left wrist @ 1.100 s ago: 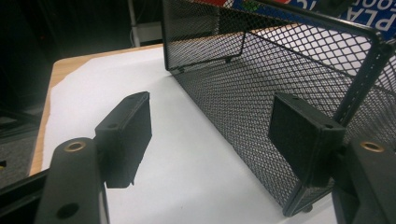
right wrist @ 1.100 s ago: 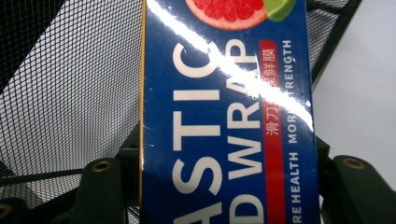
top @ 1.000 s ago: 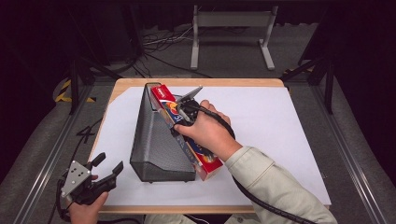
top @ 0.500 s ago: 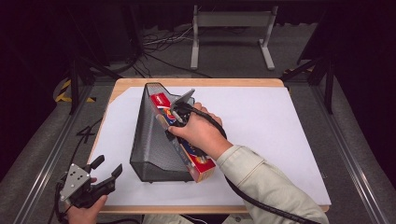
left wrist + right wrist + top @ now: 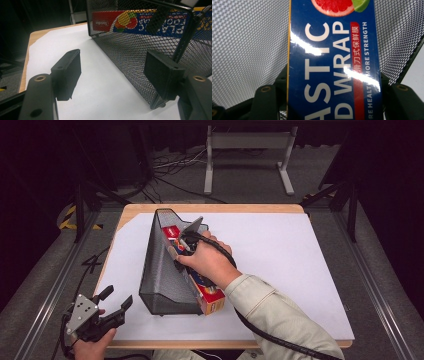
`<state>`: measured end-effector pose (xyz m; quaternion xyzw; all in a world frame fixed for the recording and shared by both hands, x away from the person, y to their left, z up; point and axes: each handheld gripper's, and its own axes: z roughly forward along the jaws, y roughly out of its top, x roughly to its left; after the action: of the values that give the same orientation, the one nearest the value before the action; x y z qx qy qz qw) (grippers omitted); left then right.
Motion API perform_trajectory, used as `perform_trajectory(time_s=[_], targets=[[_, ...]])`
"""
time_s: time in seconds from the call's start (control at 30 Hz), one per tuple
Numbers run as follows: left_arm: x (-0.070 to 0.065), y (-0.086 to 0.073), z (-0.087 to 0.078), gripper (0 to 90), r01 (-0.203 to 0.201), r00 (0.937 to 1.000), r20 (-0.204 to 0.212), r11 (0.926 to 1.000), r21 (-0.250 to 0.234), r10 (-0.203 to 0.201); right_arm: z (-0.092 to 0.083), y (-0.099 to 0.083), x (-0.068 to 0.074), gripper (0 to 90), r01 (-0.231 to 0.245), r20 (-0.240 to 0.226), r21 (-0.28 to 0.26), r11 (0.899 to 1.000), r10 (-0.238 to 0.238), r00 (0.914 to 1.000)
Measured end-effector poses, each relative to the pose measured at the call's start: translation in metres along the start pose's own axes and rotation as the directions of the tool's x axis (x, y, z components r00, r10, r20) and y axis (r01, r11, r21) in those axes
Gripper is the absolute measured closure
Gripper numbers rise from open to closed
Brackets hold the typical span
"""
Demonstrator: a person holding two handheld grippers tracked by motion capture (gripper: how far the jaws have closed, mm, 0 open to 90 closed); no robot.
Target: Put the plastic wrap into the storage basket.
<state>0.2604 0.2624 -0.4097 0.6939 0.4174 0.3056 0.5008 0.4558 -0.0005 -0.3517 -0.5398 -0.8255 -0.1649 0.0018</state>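
Right gripper (image 5: 184, 249): clamps the wrap box (image 5: 206, 292) inside the mesh rack (image 5: 162, 280).
Left gripper (image 5: 114, 304): spread, empty, at the table (image 5: 280, 245) edge.

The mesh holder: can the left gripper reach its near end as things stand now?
Probably yes. The left gripper waits open at the table's near left corner, and only bare white paper lies between it and the mesh holder.

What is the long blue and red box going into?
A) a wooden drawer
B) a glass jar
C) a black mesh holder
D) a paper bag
C: the plastic wrap box, gripped by the right gripper, lies partly inside the black mesh holder on the white table cover, and mesh shows on both sides of it in the right gripper view.
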Motion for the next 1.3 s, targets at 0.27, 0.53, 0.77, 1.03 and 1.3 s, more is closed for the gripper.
perform_trajectory(time_s=[0.27, 0.53, 0.77, 1.03, 1.3], targets=[[0.0, 0.0, 0.0, 30.7, -0.001, 1.0, -0.003, 1.0, 0.003, 0.001, 0.01, 0.002, 0.001, 37.8, 0.022, 0.013, 0.024, 0.999, -0.022, 0.9997], [0.0, 0.0, 0.001, 30.7, -0.002, 1.0, -0.001, 1.0, 0.003, 0.002, 0.007, 0.001, 0.003, 31.7, 0.065, 0.015, -0.007, 0.998, -0.065, 0.9978], [0.0, 0.0, 0.002, 30.5, -0.003, 1.0, 0.001, 1.0, 0.002, 0.003, 0.0, -0.003, 0.0, 23.5, 0.093, 0.022, -0.061, 0.994, -0.092, 0.9955], [0.0, 0.001, 0.003, 30.4, -0.004, 1.0, 0.006, 1.0, 0.004, 0.004, -0.022, -0.004, -0.001, 20.3, 0.116, 0.021, -0.152, 0.982, -0.114, 0.9932], [0.0, 0.002, 0.005, 30.4, -0.008, 0.9999, 0.008, 1.0, 0.004, 0.008, -0.046, -0.013, -0.004, 19.5, 0.191, -0.017, -0.295, 0.936, -0.205, 0.9785]])
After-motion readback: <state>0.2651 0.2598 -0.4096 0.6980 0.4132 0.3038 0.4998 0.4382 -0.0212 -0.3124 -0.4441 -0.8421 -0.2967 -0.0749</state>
